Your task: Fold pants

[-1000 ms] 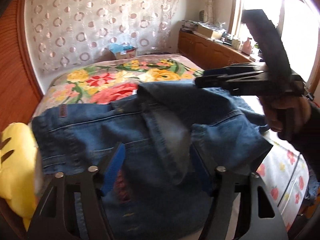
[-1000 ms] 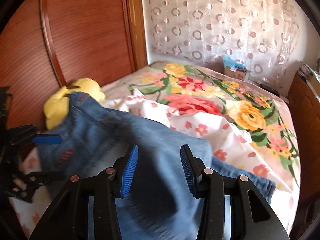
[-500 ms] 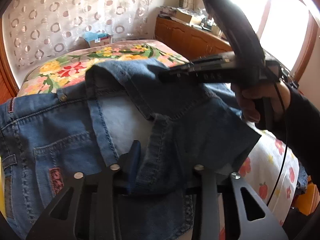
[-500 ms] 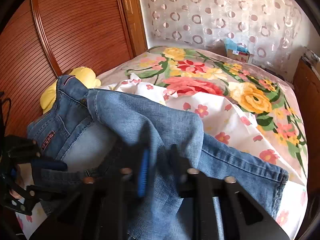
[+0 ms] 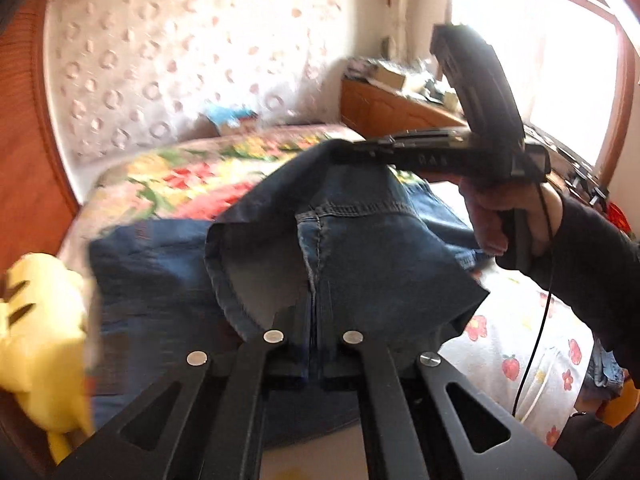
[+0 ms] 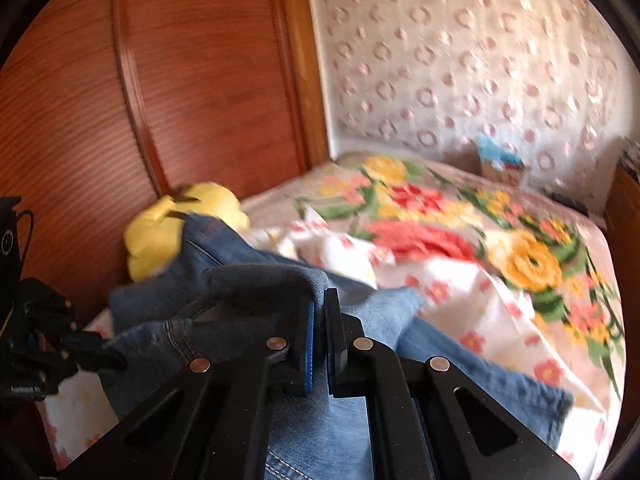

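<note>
Blue jeans hang lifted above the flowered bed, beside a yellow plush toy. The left gripper and the right gripper each pinch a denim edge, likely to carry one half over the other.

Daylight enters through the window, blown out to white glare in the left wrist view. Both views are motion-blurred: curtain circles smeared, bedspread flowers soft. Strong fisheye bending, dark vignette at corners. The jeans have shadowed undersides.
</note>
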Demonstrator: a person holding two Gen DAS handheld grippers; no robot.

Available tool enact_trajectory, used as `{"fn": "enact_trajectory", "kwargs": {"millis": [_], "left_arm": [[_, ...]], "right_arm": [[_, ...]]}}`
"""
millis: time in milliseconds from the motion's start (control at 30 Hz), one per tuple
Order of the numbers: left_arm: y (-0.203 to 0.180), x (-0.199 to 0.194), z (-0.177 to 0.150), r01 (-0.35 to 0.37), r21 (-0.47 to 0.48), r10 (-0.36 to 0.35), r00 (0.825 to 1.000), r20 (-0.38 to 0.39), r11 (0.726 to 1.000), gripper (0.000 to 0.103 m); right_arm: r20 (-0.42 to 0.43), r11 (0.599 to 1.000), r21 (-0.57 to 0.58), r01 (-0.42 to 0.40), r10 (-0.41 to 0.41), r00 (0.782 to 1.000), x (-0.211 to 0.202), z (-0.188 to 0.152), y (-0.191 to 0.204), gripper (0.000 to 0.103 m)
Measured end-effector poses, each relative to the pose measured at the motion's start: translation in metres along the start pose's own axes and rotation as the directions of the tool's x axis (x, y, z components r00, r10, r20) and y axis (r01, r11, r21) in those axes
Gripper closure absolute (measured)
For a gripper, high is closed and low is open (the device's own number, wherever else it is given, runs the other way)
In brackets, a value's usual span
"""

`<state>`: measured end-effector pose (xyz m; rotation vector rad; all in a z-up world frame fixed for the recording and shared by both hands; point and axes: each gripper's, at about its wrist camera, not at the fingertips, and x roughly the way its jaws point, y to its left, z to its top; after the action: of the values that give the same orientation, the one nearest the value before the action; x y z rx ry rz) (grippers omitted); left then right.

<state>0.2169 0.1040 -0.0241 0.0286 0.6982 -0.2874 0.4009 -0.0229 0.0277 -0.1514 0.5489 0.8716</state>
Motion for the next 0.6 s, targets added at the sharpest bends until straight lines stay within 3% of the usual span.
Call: {"fn": "enact_trajectory", "kwargs": {"millis": [300,400,600], "left_arm": [[0.052,-0.074,-0.001,-0.188,-0.044,0.191,0.977,0.093,0.981,0.100],[0.067,-0.072,-0.017,-0.221,-0.062,0.225,0.973,0.059,0.973,0.100],[0.090,-0.026,-0.071,-0.240,-0.101,0.231,0.968,-0.095,0.965,0.100]], "right_arm": [[0.103,0.994,-0.072,-0.078,0.085,0.991,0.007,0.034,0.064,0.099],[0.064,0.993,-0.069,-0.091,0.095,0.993,0.026,0.034,0.076,0.098],[-0.083,0.995,-0.070,-0.072,0.067,0.994,0.053,-0.003,0.070,0.065]]}}
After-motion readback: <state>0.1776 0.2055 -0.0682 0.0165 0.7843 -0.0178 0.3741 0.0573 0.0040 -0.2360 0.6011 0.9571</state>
